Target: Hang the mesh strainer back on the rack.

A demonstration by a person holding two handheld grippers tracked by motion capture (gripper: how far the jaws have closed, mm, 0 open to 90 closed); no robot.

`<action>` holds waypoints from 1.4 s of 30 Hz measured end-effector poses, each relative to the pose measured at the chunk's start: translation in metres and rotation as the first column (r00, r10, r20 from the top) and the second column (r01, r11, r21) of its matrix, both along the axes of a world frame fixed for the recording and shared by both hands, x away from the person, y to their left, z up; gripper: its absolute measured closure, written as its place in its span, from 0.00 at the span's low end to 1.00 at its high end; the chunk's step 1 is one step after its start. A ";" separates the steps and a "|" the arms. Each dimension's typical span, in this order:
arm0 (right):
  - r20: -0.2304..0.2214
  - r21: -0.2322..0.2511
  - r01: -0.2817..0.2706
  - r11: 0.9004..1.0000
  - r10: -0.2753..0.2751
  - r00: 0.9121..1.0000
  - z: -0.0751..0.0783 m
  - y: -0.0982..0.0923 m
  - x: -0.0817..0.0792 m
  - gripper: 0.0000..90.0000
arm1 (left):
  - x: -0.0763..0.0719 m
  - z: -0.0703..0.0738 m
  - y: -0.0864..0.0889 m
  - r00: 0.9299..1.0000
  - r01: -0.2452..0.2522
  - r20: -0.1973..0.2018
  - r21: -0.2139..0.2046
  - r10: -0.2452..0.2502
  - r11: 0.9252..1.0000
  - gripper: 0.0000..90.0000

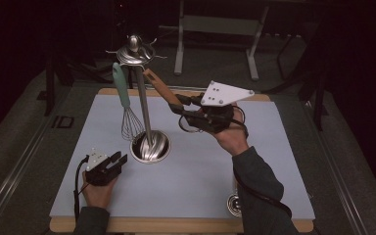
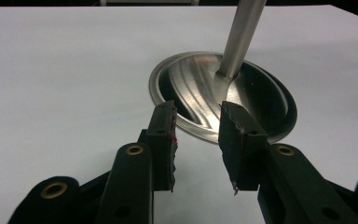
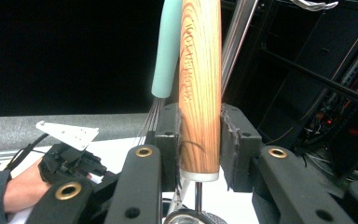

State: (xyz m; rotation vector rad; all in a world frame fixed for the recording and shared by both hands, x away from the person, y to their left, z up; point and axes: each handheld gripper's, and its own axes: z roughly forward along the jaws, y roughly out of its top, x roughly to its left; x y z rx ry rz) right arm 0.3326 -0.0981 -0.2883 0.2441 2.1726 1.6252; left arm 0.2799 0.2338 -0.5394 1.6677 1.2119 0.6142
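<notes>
A wooden handle (image 3: pixel 200 93) is gripped by the right claw (image 1: pixel 183 108); in the right gripper view its two ribbed black pads are pressed against either side of the lower end. The handle is a rounded, smooth cylinder of pale orange-brown wood with strong darker grain lines and lettering burnt in along its length; a white collar closes its lower end, and a thin metal shaft is seen emerging below that. In the high view the handle is held raised and slanted, well above the bench (image 1: pixel 200 166), its upper end reaching close to the top of the stand (image 1: pixel 143 105), just beside the hooks (image 1: pixel 134 51). The stand is a slim brushed-steel pole rising from a round, polished dish-shaped base (image 2: pixel 200 100) with swirled reflections; curved wire hooks are spread at its crown. A whisk (image 1: pixel 126 105) with a matte mint-green handle and thin steel wire loops is hung from the crown, beside the pole. The bench is covered by a flat, pale matte sheet with a wooden edge. The left claw (image 2: pixel 198 140) is rested low on the bench just short of the base; its jaws are parted narrowly with nothing between them.
</notes>
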 end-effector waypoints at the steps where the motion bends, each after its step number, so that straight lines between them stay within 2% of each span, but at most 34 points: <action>1: -0.003 0.001 0.000 1.000 0.000 1.000 0.000 0.001 0.001 0.79 | 0.000 0.000 0.000 1.000 0.001 0.000 0.002 -0.001 1.000 0.74; 10: -0.018 0.007 0.012 1.000 -0.012 1.000 -0.002 0.014 0.014 0.79 | 0.000 0.000 0.000 1.000 0.000 0.001 0.001 0.000 1.000 0.74; 16: -0.017 0.019 0.026 0.999 -0.026 1.000 -0.004 0.019 0.017 0.78 | 0.000 0.000 0.000 1.000 0.002 0.002 0.005 -0.002 1.000 0.75; 18: -0.011 0.017 0.048 0.999 -0.048 0.999 -0.007 0.022 0.018 0.78 | 0.000 0.000 0.000 1.000 0.001 0.003 0.005 -0.001 1.000 0.75; 21: 0.014 -0.029 0.102 0.994 -0.101 0.995 -0.009 0.030 0.016 0.78 | 0.000 0.000 0.000 1.000 0.001 0.002 0.005 -0.001 1.000 0.75; 26: 0.023 -0.066 0.138 0.988 -0.137 0.990 -0.011 0.040 0.015 0.78 | 0.000 0.000 0.000 1.000 0.000 0.003 0.004 0.000 1.000 0.75; 34: 0.000 -0.078 0.155 0.985 -0.156 0.988 -0.013 0.052 0.016 0.77 | 0.000 0.000 0.000 1.000 0.001 0.000 0.001 -0.001 1.000 0.75; 42: -0.001 -0.092 0.122 0.988 -0.122 0.992 -0.014 0.056 0.013 0.71 | 0.000 0.000 0.001 1.000 0.001 0.001 0.000 -0.001 1.000 0.75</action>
